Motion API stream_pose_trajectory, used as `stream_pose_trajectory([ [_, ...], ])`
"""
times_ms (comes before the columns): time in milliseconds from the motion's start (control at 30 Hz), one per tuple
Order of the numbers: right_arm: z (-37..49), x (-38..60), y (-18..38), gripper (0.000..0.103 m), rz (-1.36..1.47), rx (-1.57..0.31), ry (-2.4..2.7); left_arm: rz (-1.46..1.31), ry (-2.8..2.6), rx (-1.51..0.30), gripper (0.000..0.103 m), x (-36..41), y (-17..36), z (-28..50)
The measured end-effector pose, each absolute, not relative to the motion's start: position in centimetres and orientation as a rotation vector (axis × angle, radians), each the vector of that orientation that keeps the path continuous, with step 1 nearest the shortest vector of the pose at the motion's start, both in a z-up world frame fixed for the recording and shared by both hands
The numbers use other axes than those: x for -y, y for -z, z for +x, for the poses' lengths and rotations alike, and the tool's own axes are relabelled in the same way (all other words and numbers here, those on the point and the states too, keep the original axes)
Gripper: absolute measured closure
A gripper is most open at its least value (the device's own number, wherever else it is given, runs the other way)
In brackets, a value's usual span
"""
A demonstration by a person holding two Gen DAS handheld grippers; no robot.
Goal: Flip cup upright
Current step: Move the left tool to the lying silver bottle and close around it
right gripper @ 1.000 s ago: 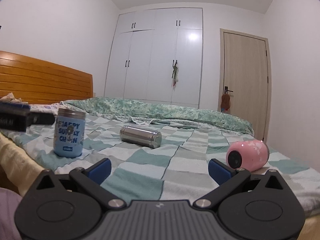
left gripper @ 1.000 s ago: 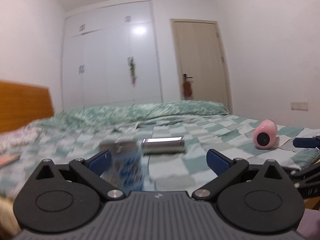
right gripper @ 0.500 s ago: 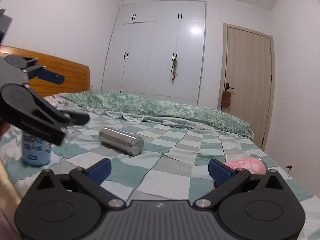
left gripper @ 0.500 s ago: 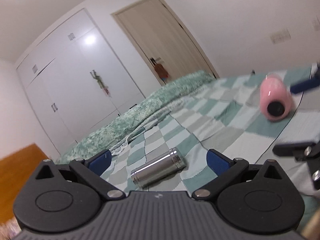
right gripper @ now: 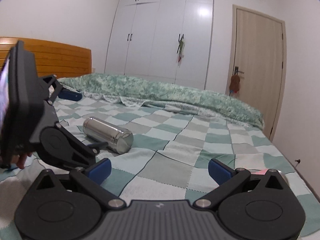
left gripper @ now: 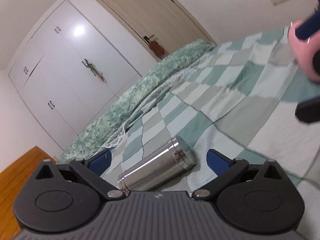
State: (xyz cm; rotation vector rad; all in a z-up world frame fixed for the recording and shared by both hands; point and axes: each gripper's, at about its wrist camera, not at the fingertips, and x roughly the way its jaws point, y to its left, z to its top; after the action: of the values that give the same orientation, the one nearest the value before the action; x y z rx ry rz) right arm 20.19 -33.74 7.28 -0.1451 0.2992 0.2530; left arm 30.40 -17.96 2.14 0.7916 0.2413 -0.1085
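The left gripper (left gripper: pixel 158 160) has its blue fingers (left gripper: pixel 99 161) spread wide, with the steel cup (left gripper: pixel 157 169) lying on its side between them on the checked bedspread (left gripper: pixel 230 92), untouched. The right gripper (right gripper: pixel 159 169) is also wide apart and holds nothing; the cup (right gripper: pixel 108 135) lies farther off to its left. Beyond are a wardrobe (right gripper: pixel 160 30) and a door (right gripper: pixel 258 60).

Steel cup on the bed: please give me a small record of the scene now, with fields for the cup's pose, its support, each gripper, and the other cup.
cup: steel cup lies on its side
support: checked blanket on the bed
left gripper: open, its fingers on both sides of the steel cup, no contact visible
right gripper: open, holds nothing
other cup: pink cup at the frame edge, pose unclear
task state: steel cup not yet upright
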Motion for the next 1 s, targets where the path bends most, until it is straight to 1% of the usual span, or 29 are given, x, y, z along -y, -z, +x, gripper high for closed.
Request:
stream_pose_trajectory([
  [300,24.1,31.9,-7.0,0.000,-0.143,-0.369,-0.276,1.005,0.131,-0.211,0.000,15.1,-0.3,35.3],
  [500,27.2,30.9,-6.8,0.000,-0.125,-0.421,-0.256,1.154,0.189,-0.230,0.000,13.5,1.6,37.7],
  [733,32.0,29.2,-6.3,0.000,-0.124,-0.500,-0.229,1.209,0.299,-0.234,0.000,13.4,2.1,40.1],
  [867,34.0,28.8,-5.7,0.000,-0.129,-0.531,-0.215,1.256,0.397,-0.269,0.000,13.6,2.1,41.8],
  [933,34.6,28.7,-5.2,0.000,-0.132,-0.548,-0.214,1.264,0.453,-0.299,0.001,13.7,2.0,42.8],
  [967,34.8,28.8,-5.0,0.000,-0.133,-0.555,-0.213,1.260,0.475,-0.317,0.005,13.8,1.9,43.3],
  [1000,35.0,28.8,-4.8,0.000,-0.133,-0.563,-0.212,1.250,0.498,-0.344,0.013,13.8,1.8,43.8],
])
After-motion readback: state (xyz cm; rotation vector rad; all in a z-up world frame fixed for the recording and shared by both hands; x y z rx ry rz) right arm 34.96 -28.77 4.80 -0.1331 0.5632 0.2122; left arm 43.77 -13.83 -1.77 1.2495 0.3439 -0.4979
